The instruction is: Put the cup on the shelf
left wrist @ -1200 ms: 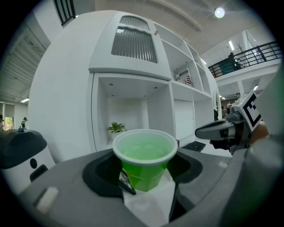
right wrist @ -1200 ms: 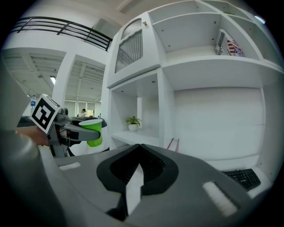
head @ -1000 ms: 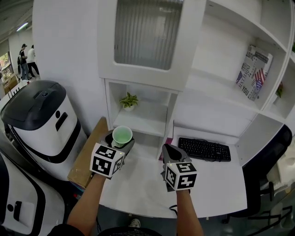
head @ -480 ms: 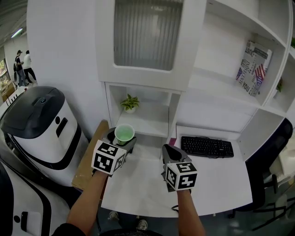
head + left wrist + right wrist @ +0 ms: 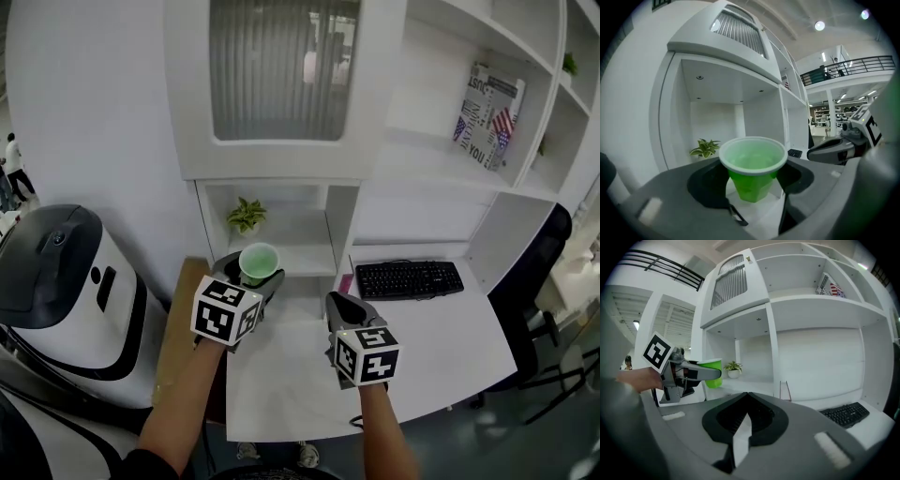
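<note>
Cup [image 5: 259, 263], green and upright, is pinched at its sides by the left gripper [image 5: 253, 279] and held up in the air just in front of the low shelf [image 5: 302, 246], not set down on it yet. A small plant [image 5: 246, 215] is seen at the back left of that shelf. The right gripper [image 5: 341, 305] is held over the counter [image 5: 441, 342], jaws pressed together, nothing between them. A keyboard [image 5: 410, 278] is laid off to the right.

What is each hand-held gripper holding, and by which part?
The left hand-held gripper grips the green cup, upright, by its side wall below the rim. The right hand-held gripper holds nothing; its jaws are together.
</note>
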{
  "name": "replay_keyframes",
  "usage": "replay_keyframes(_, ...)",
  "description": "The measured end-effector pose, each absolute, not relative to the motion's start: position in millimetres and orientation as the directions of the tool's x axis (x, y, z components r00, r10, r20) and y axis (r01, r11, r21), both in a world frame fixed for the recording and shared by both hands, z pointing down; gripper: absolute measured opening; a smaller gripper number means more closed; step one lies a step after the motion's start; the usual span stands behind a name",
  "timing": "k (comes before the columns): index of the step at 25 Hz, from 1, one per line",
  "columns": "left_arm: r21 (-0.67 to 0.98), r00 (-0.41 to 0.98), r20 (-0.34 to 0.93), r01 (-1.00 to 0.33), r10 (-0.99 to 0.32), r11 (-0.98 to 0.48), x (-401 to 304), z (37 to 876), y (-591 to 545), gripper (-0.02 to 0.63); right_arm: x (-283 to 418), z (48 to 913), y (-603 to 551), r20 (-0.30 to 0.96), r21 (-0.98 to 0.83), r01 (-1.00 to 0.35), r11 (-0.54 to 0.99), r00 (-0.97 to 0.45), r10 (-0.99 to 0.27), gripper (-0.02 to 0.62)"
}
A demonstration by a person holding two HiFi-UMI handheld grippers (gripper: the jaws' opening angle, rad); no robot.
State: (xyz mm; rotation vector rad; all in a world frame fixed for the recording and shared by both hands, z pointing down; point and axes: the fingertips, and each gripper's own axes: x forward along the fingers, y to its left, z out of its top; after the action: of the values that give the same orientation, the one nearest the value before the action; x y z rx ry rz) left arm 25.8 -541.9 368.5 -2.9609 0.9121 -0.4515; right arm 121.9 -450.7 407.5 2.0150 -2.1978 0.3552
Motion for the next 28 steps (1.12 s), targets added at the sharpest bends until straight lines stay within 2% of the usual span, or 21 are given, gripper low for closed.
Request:
replay_keyframes(14,-0.092,0.887,0.256,-0.374,-0.385,-0.923,96.3,356.1,-559.0,0.302,137.4,409.1,-440.3,0.262,-0.066,-0.994,-0.085,0.065,-0.963,0.025)
replay_keyframes(28,-0.07,0.879,0.307,-0.362,-0.365,-0.93,121.6,372.5,-579.3,0.305,145.9,410.2,-434.3,0.262,-0.061,-0.988,-0.139,0.119,-0.958,0.025)
